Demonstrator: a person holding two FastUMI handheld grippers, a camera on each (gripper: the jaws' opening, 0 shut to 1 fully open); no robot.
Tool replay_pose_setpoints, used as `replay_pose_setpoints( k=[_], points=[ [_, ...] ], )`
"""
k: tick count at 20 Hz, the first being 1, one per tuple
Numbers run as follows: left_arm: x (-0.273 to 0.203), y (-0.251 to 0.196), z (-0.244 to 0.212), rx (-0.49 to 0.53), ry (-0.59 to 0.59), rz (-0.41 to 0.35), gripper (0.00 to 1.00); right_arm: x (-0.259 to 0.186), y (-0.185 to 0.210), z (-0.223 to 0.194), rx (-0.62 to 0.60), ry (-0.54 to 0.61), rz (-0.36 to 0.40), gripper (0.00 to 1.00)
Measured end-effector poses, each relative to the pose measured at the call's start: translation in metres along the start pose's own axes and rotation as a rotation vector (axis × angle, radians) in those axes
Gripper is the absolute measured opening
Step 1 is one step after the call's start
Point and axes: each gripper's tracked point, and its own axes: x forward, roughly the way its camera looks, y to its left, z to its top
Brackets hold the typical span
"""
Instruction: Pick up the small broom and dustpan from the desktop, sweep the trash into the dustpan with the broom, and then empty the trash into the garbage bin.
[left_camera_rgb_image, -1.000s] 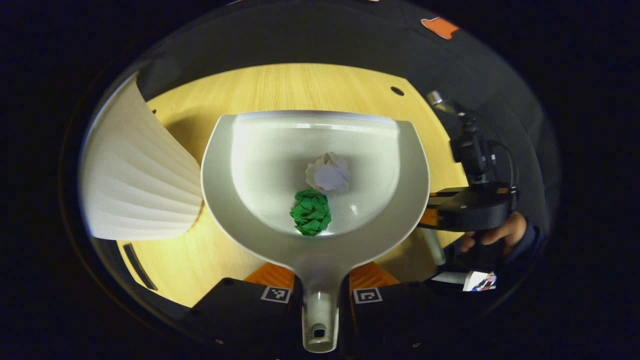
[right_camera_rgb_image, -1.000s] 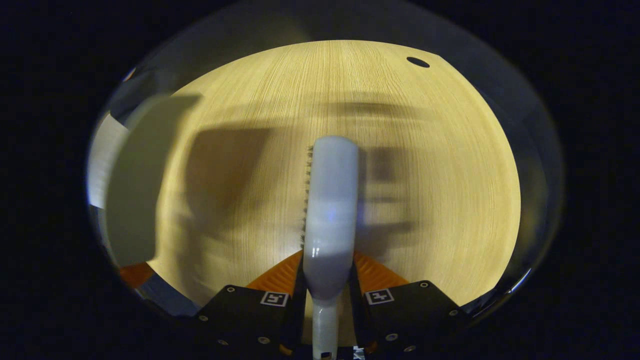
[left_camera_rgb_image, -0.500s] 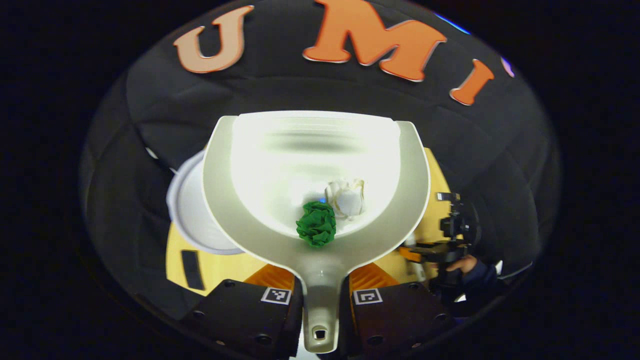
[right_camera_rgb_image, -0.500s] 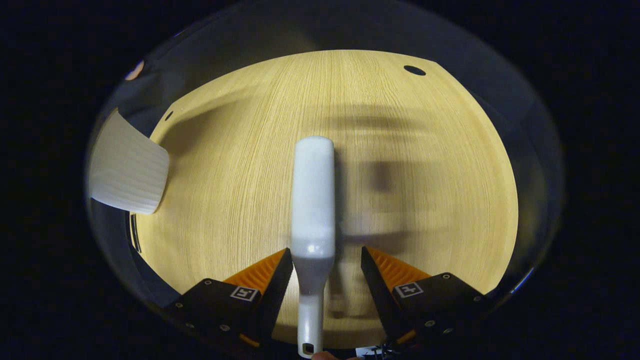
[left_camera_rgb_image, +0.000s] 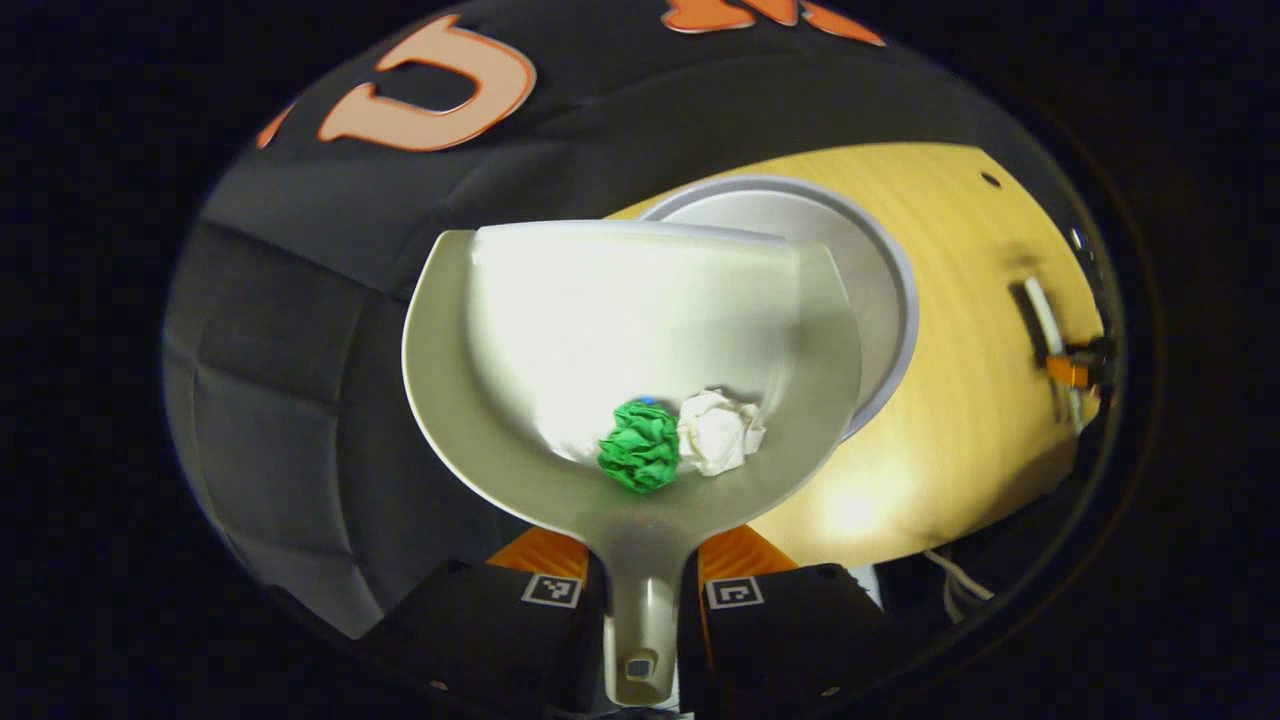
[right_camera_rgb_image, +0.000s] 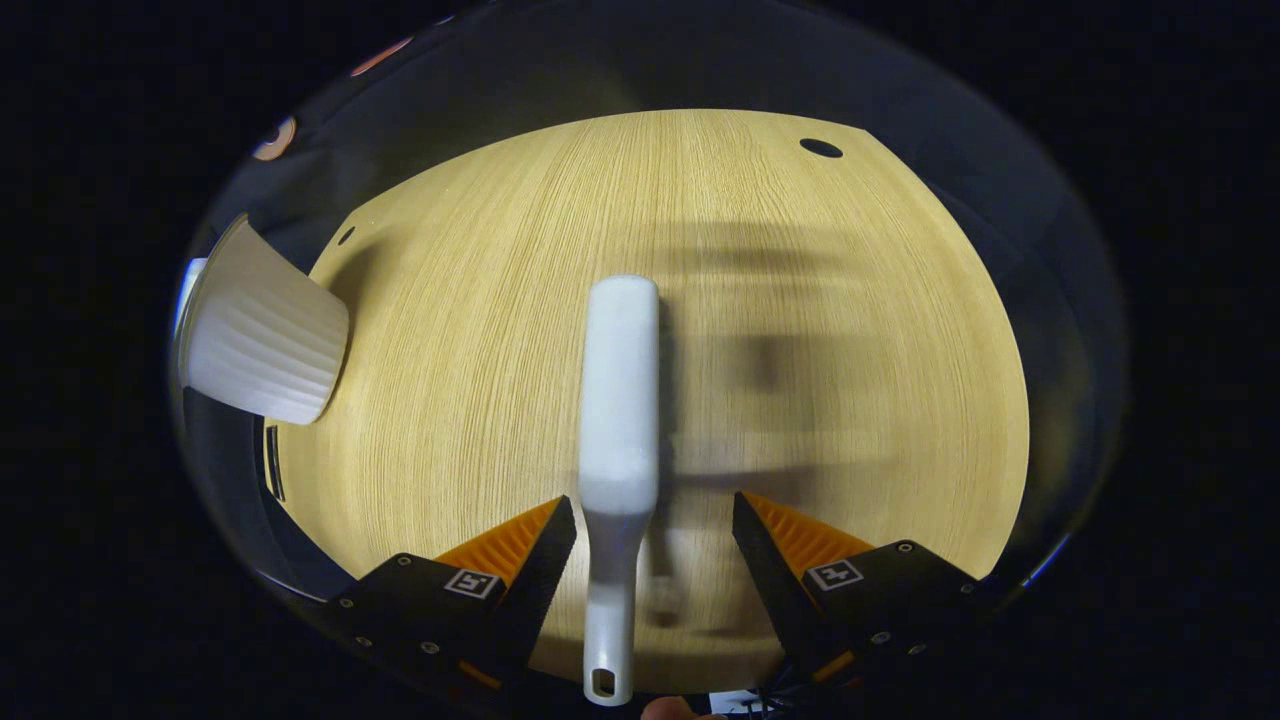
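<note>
In the left gripper view, the left gripper (left_camera_rgb_image: 641, 585) pinches the handle of the pale grey plastic dustpan (left_camera_rgb_image: 500, 400) between its 2 fingers, the pan raised off the desk. Inside the pan, near its handle end, a crumpled green paper ball (left_camera_rgb_image: 640, 459) sits touching a crumpled white paper ball (left_camera_rgb_image: 718, 432) on its right. Beyond the pan's far right edge lies the round white rim of the garbage bin (left_camera_rgb_image: 885, 265), standing on the light wooden desktop (left_camera_rgb_image: 960, 420).

In the right gripper view, the right gripper (right_camera_rgb_image: 650, 545) is spread wide, its fingers apart from the small white plastic broom (right_camera_rgb_image: 618, 400), which lies between them on the desktop. The white ribbed bin stands far left.
</note>
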Motion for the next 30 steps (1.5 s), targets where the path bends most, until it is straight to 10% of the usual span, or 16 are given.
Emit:
replay_pose_setpoints(
  k=[8,12,22,25,30],
  points=[
    [-0.023,0.08,0.01,0.528,-0.018,0.451,0.3,-0.003,-0.01,-0.001,0.018,-0.003,0.01,0.96],
    [-0.024,0.09,0.008,0.612,-0.014,0.545,0.3,-0.005,-0.01,0.0,0.023,-0.007,0.013,0.95],
    [0.01,-0.018,0.033,-0.143,-0.183,-0.026,0.3,-0.019,0.001,0.006,0.03,-0.036,0.033,0.95],
    [0.002,-0.081,0.076,-0.344,-0.261,-0.304,0.3,-0.028,0.002,0.018,0.026,-0.073,0.026,0.96],
    [-0.025,-0.177,0.126,-0.401,-0.278,-0.586,0.31,-0.038,0.006,0.023,0.022,-0.094,0.02,0.96]
  ],
)
